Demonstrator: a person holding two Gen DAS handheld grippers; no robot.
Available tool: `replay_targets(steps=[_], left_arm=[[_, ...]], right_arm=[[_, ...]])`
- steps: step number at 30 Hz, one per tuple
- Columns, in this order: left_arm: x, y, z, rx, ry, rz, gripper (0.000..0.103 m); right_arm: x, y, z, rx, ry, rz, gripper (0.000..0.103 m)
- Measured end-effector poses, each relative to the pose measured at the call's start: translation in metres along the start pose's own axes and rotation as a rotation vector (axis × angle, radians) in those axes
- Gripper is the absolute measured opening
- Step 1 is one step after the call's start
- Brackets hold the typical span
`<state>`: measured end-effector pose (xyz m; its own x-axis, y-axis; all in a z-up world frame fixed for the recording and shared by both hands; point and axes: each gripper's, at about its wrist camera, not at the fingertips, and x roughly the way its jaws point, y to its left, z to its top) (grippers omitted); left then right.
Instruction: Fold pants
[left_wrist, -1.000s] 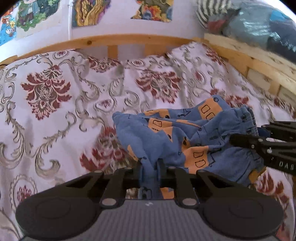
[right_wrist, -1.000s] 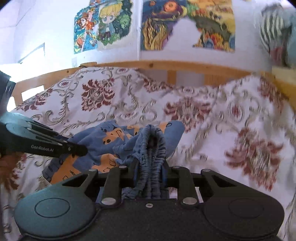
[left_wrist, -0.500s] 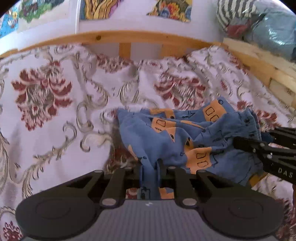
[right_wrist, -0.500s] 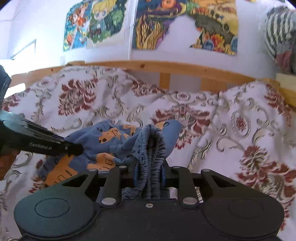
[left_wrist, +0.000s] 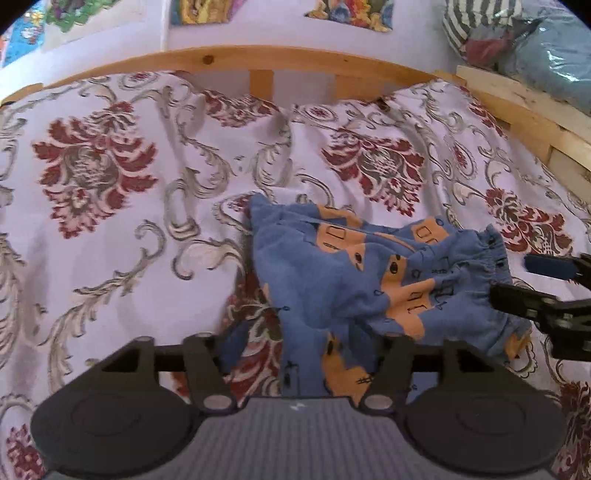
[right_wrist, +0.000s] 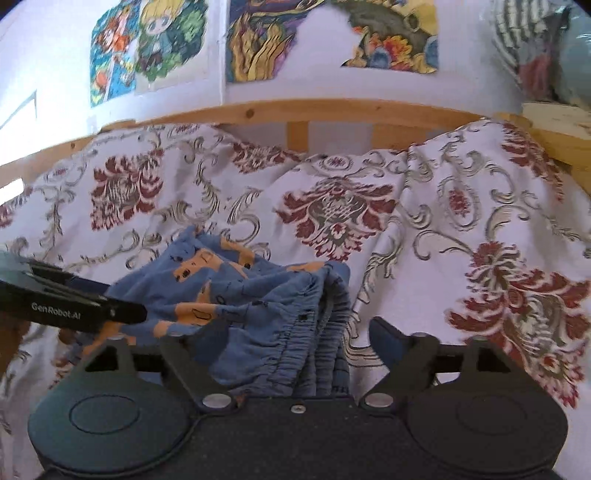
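Observation:
Small blue pants (left_wrist: 351, 280) with orange prints lie crumpled on the floral bedspread (left_wrist: 147, 221). My left gripper (left_wrist: 301, 347) stands open, its fingers spread either side of a leg end that rests between them. In the right wrist view the pants (right_wrist: 229, 291) show their gathered elastic waistband lying between the spread fingers of my open right gripper (right_wrist: 280, 339). Each gripper shows in the other's view: the right gripper (left_wrist: 517, 280) at the waistband's right edge, the left gripper (right_wrist: 110, 299) over the pants' left side.
A wooden bed rail (left_wrist: 266, 59) runs along the far edge, with posters (right_wrist: 147, 48) on the wall above. Striped and blue bundles (left_wrist: 517, 40) sit on a wooden ledge at the back right. Bedspread stretches wide to the left.
Both grippers were shut on the pants, the left on a leg end and the right on the waistband. Both have now opened and the pants have dropped onto the bedspread.

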<state>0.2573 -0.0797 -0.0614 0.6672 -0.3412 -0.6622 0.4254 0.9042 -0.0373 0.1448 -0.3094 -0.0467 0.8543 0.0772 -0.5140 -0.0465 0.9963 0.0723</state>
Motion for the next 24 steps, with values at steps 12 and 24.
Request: replay_targets(steps=[12, 24], left_arm=[[-0.095, -0.007, -0.024, -0.069, -0.073, 0.091, 0.103], [-0.162, -0.016, -0.071, -0.131, -0.032, 0.154, 0.103]], right_arm=[[-0.088, 0.018, -0.006, 0.081, -0.088, -0.055, 0.102], [-0.154, 0.052, -0.030, 0.087, -0.074, -0.047, 0.102]])
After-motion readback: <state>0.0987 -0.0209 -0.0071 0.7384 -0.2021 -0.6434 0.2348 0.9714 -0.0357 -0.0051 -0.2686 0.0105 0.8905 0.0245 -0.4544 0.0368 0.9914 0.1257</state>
